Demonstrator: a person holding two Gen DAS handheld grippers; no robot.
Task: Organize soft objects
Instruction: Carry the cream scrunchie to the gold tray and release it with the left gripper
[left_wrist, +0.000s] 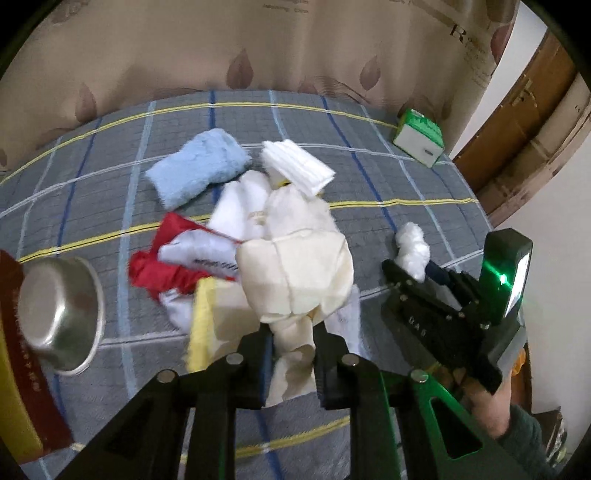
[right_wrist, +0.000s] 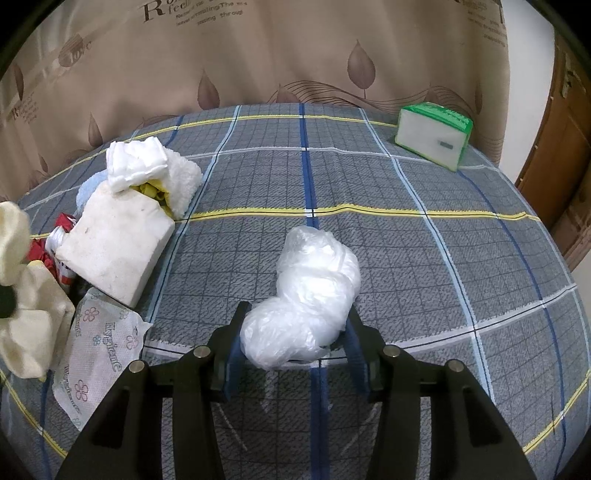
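Observation:
My left gripper (left_wrist: 293, 334) is shut on a cream cloth (left_wrist: 295, 273) and holds it above the plaid bed cover (left_wrist: 369, 177). Under it lies a pile: a light blue towel (left_wrist: 199, 168), a white folded pad (left_wrist: 297, 166), white cloth (left_wrist: 240, 206) and a red and white bag (left_wrist: 173, 258). My right gripper (right_wrist: 295, 332) is closed around a crumpled clear plastic bag (right_wrist: 310, 295), low over the cover. It also shows in the left wrist view (left_wrist: 412, 249). The cream cloth appears at the left edge of the right wrist view (right_wrist: 26, 306).
A green and white tissue pack (right_wrist: 432, 138) sits at the far right of the bed. A white foam block (right_wrist: 114, 247) and a flowered Hygiene wrapper (right_wrist: 96, 343) lie in the pile. A steel bowl (left_wrist: 61, 314) rests left beside a red and yellow box (left_wrist: 22, 369). A curtain hangs behind.

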